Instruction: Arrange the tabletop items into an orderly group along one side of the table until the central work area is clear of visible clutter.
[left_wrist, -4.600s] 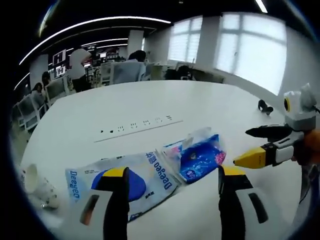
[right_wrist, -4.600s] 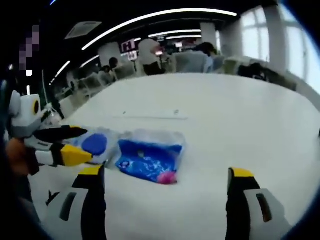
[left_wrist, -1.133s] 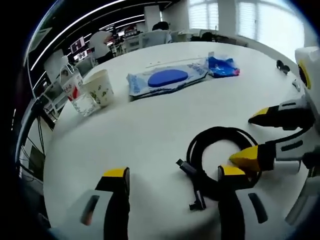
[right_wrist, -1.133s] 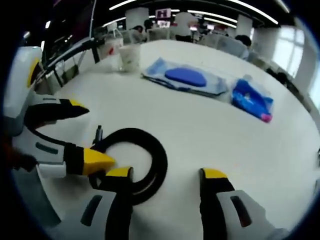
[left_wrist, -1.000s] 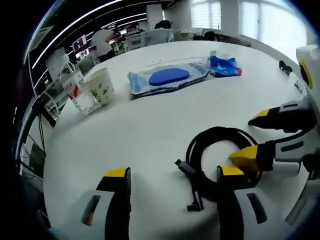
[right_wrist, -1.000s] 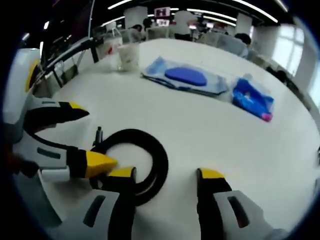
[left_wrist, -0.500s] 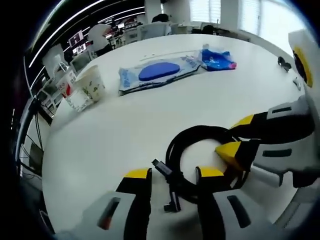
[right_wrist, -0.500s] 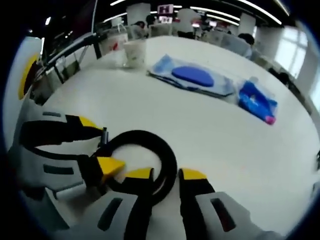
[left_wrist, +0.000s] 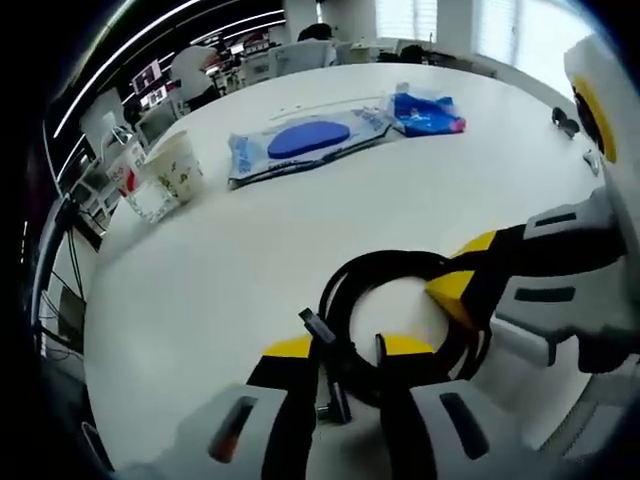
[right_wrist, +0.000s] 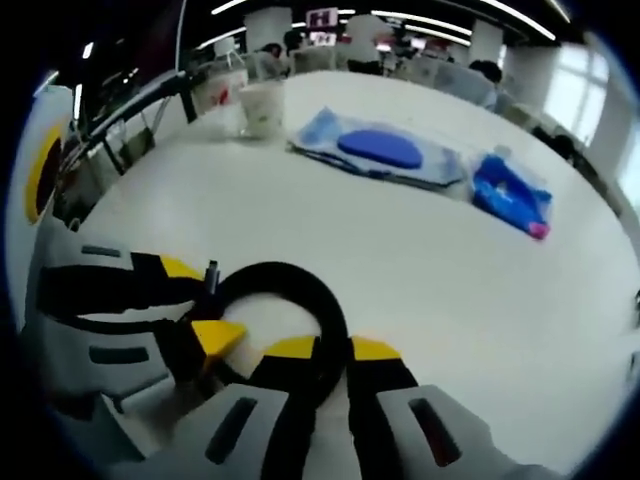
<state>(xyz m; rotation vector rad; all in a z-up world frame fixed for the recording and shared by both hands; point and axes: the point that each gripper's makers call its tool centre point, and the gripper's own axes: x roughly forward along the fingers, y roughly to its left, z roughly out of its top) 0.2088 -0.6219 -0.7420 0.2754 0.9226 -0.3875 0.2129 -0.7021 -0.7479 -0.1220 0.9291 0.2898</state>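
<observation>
The coiled black cable (right_wrist: 300, 300) is clamped by the right hand-held gripper (right_wrist: 322, 350) and the left hand-held gripper (left_wrist: 340, 347) at lower centre; it is judged not yet moved beside the wipes pack (left_wrist: 300, 145) and cup (left_wrist: 175, 170) along the counter (left_wrist: 250, 240) edge, upper left.

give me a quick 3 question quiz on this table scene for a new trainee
1. True or false: the right claw is shut on the black cable coil.
2. What lies between the paper cup and the blue crumpled bag?
A. wipes pack
B. a keyboard
C. a plate
3. Fill in: the left claw grips the cable near its ____ ends.

Key:
1. True
2. A, the wipes pack
3. plug
</observation>
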